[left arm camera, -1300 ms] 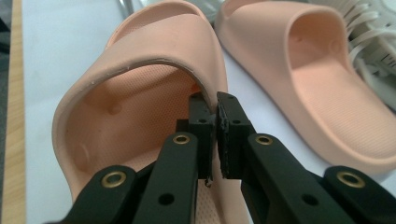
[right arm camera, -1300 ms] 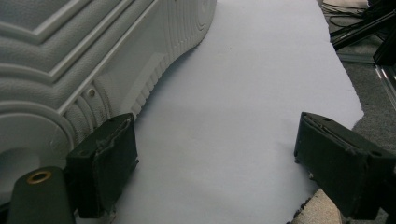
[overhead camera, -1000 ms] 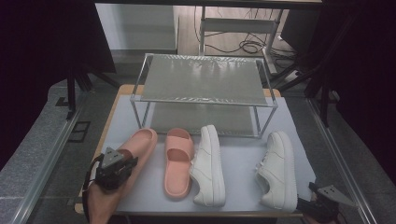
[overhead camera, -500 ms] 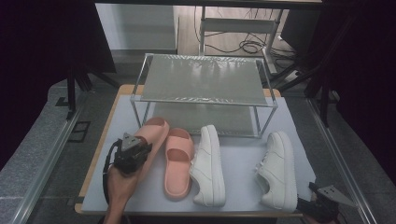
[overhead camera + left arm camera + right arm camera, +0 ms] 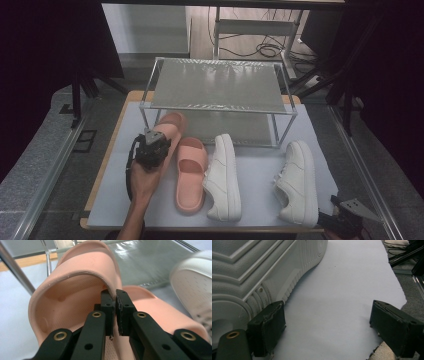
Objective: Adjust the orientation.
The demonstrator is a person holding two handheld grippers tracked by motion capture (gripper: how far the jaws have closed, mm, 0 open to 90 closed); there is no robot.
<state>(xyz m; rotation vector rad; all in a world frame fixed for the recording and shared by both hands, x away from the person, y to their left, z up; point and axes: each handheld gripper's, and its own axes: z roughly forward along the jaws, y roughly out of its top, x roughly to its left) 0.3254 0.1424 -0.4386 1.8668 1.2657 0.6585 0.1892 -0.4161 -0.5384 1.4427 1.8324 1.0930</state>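
I have the left gripper (image 5: 113, 312) clamped on the pink slipper's (image 5: 75, 297) side wall, so it can go toward the rack (image 5: 217, 86). My right gripper (image 5: 327, 330) rests with jaws apart beside the white sneaker (image 5: 249, 272).

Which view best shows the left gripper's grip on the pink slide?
Left gripper view: the left gripper is pinched on the pink slide's strap edge. High view shows the hand above the slide, contact hidden.

We find a lab-style recording bay: a worktop (image 5: 107, 200) under a pale sheet, dark curtains (image 5: 45, 45) on both sides, aluminium frame rails (image 5: 45, 185), loose cables (image 5: 265, 50) on the floor, and grey floor matting (image 5: 30, 150).
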